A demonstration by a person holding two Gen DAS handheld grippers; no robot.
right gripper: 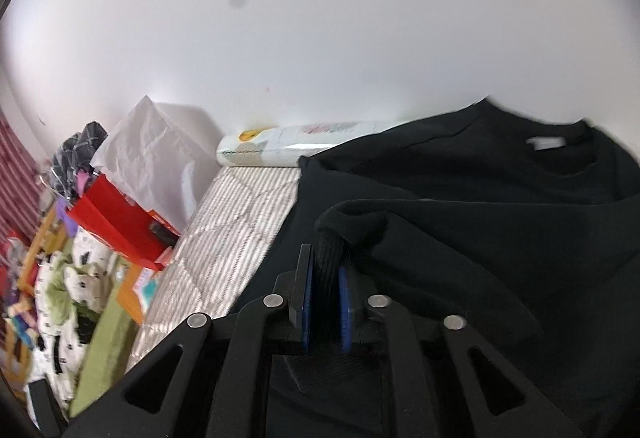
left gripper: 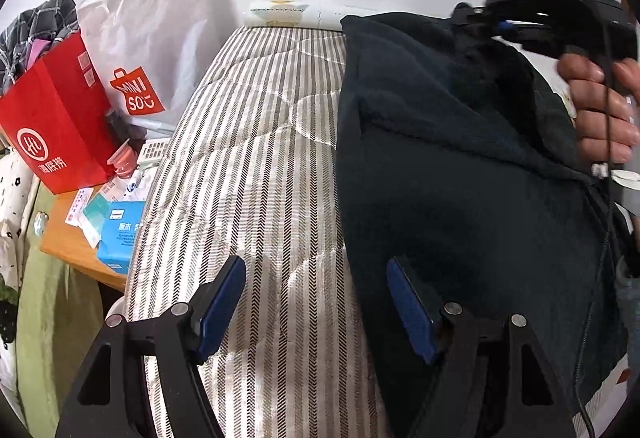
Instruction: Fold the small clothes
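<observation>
A black sweatshirt (left gripper: 460, 173) lies on a striped mattress (left gripper: 256, 165). My left gripper (left gripper: 316, 302) is open and empty, with its right finger over the garment's left edge and its left finger over bare mattress. In the left wrist view my right gripper (left gripper: 476, 25) holds up a part of the garment at the upper right. In the right wrist view my right gripper (right gripper: 326, 286) is shut on a ribbed cuff of the sweatshirt (right gripper: 460, 222), and the neck with a white label (right gripper: 546, 143) lies beyond.
A red paper bag (left gripper: 60, 125) and a white Miniso bag (left gripper: 148, 49) stand on a wooden side table (left gripper: 76, 246) left of the mattress, with a blue tissue pack (left gripper: 120, 238). A white rolled pack (right gripper: 280, 145) lies at the wall. Green bedding (right gripper: 80, 302) lies lower left.
</observation>
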